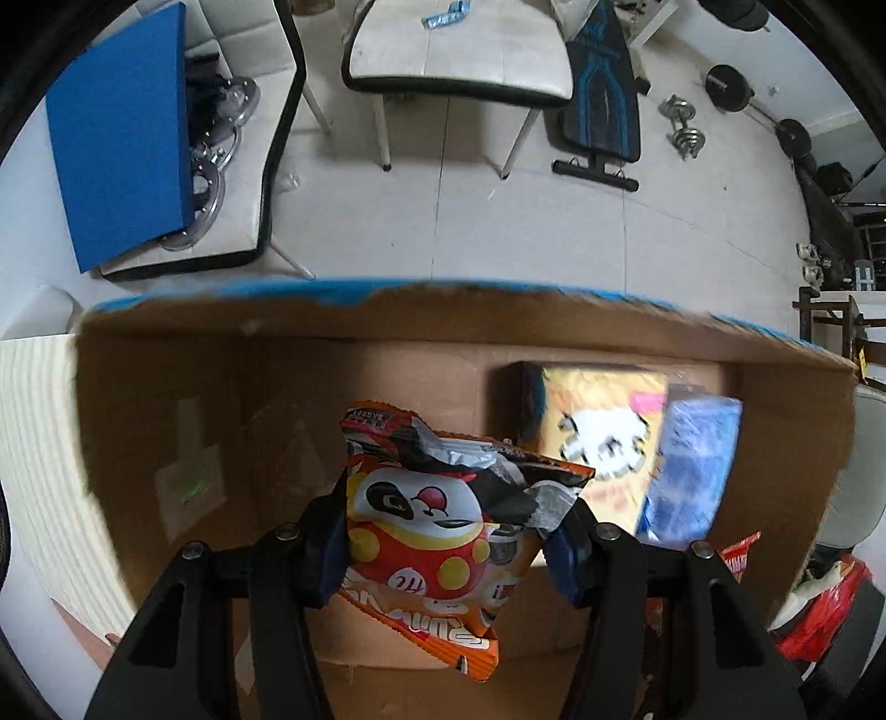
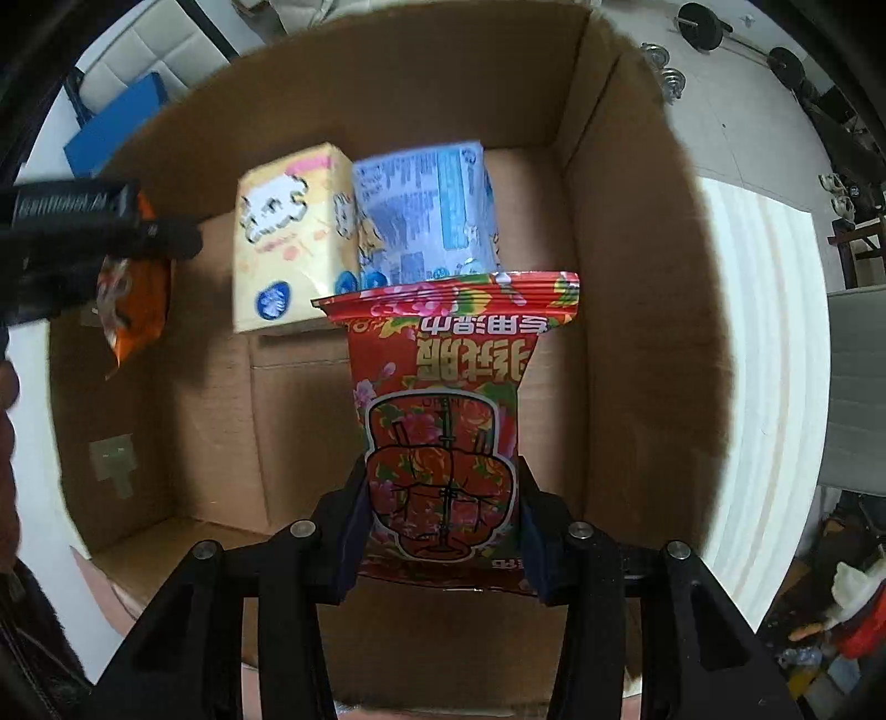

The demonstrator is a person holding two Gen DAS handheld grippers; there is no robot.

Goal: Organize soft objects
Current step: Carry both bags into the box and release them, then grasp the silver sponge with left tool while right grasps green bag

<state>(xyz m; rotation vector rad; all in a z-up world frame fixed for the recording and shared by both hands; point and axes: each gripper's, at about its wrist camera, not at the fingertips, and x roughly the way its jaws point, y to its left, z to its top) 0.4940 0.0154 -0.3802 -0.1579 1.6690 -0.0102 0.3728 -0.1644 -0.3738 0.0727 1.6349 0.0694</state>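
Observation:
My left gripper (image 1: 446, 540) is shut on an orange snack bag with a panda picture (image 1: 437, 531) and holds it over the open cardboard box (image 1: 266, 399). In the right wrist view the left gripper (image 2: 94, 238) shows at the left with the orange bag (image 2: 135, 310) hanging under it. My right gripper (image 2: 443, 531) is shut on a red floral wet-wipes pack (image 2: 443, 432), held inside the box (image 2: 637, 277). A yellow tissue pack (image 2: 282, 249) and a blue pack (image 2: 426, 216) lie side by side at the far end of the box; both also show in the left wrist view, yellow (image 1: 598, 437) and blue (image 1: 692, 471).
The box stands on a pale wooden table (image 2: 775, 360). Beyond it are white chairs (image 1: 459, 50), a blue board (image 1: 122, 138), a weight bench (image 1: 603, 88) and dumbbells (image 1: 684, 127) on a tiled floor. Red bags (image 1: 825, 609) lie at the right.

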